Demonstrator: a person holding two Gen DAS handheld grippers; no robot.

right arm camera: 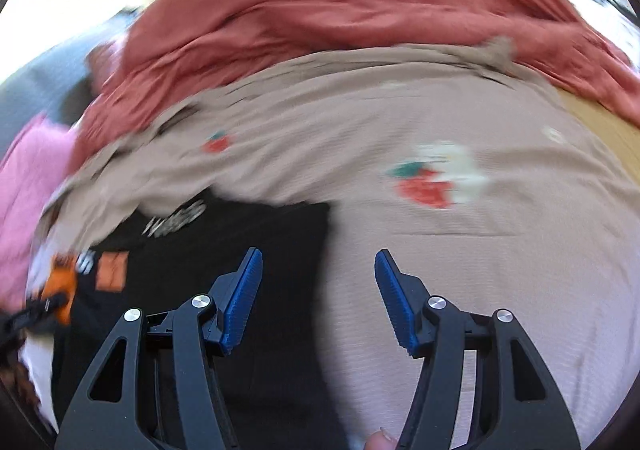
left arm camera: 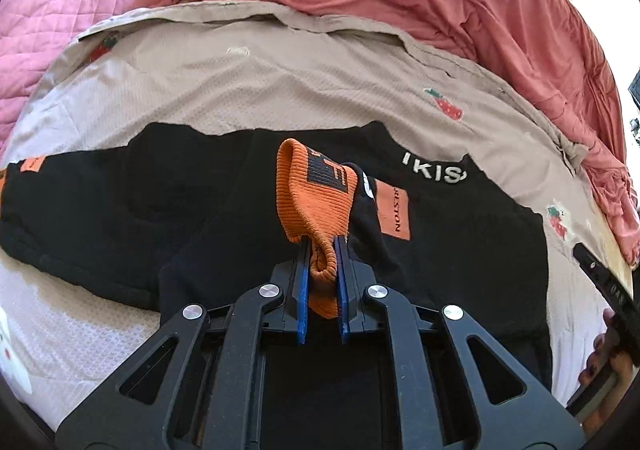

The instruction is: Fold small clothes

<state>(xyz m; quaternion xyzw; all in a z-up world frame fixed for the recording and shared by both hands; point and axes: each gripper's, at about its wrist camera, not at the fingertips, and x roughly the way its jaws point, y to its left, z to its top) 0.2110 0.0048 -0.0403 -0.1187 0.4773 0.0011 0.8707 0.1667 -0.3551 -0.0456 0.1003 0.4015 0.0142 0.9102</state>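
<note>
Left gripper [left arm camera: 322,250] clamped tight, pointing steeply down; right gripper [right arm camera: 318,262] jaws apart, empty.

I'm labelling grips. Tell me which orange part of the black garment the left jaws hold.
The ribbed orange cuff, bunched between the left gripper's jaws; the flat orange patches lie untouched.

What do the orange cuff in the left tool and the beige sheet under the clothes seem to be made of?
Orange cuff: rib-knit, stretchy fabric, matte; parallel ribs show. Beige sheet: probably a woven cotton with a waffle-like texture, matte; a fine grid of small dimples shows, and printed or stitched strawberries.
</note>
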